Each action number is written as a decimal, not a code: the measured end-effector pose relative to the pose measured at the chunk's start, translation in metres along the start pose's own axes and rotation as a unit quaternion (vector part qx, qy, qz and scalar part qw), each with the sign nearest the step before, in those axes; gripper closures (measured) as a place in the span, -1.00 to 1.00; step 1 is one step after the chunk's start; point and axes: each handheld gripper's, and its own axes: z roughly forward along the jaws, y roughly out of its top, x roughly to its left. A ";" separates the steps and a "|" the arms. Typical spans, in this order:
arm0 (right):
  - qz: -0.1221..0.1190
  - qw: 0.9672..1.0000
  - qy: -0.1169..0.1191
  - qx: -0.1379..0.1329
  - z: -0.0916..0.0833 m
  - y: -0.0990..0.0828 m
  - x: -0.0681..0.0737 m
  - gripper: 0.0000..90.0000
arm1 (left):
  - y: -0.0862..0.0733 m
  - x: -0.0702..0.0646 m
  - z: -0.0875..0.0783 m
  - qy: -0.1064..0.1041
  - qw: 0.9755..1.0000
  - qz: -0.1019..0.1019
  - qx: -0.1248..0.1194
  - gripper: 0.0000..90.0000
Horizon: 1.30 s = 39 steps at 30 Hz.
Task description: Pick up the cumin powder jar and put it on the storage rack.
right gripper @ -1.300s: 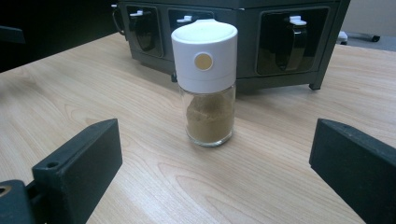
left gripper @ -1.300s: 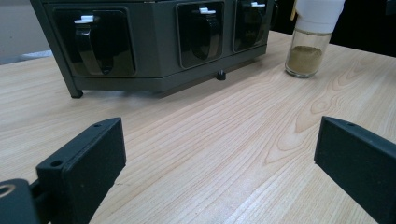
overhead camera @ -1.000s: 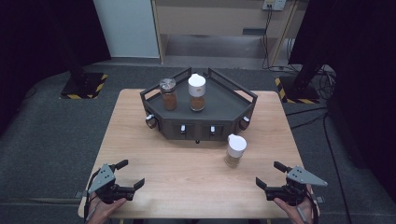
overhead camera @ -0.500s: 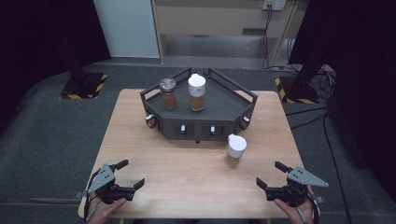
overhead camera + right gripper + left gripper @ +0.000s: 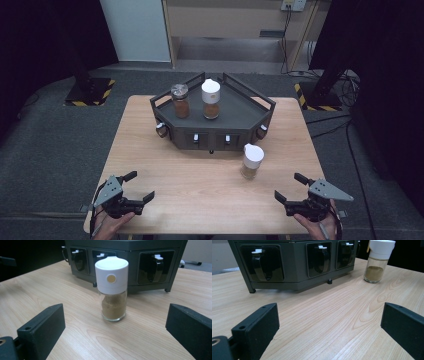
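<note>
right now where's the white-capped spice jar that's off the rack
In the high view the white-capped spice jar stands upright on the table, just in front of the dark rack, toward the right; the right tool faces it, apart.

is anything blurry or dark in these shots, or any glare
High view: table evenly lit, surroundings fall to near black, whole frame soft. Right gripper view: spice jar sharp, its own tool blurred in the foreground. Left gripper view: wood grain crisp, black rack slightly soft. No strong glare.
</note>
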 end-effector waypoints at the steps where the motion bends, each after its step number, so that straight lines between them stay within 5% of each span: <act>1: 0.001 1.000 -0.001 0.000 0.000 0.001 0.000 -0.95 | 0.000 0.000 0.000 0.000 1.000 0.000 0.000 -0.99; 23: -0.002 1.000 0.003 0.007 -0.001 0.045 -0.003 -0.93 | -0.001 0.000 -0.001 0.002 1.000 -0.004 -0.002 -0.99; 39: -0.010 1.000 0.019 0.019 0.025 0.072 -0.007 -0.93 | -0.001 0.000 -0.001 0.002 1.000 -0.004 -0.002 -0.99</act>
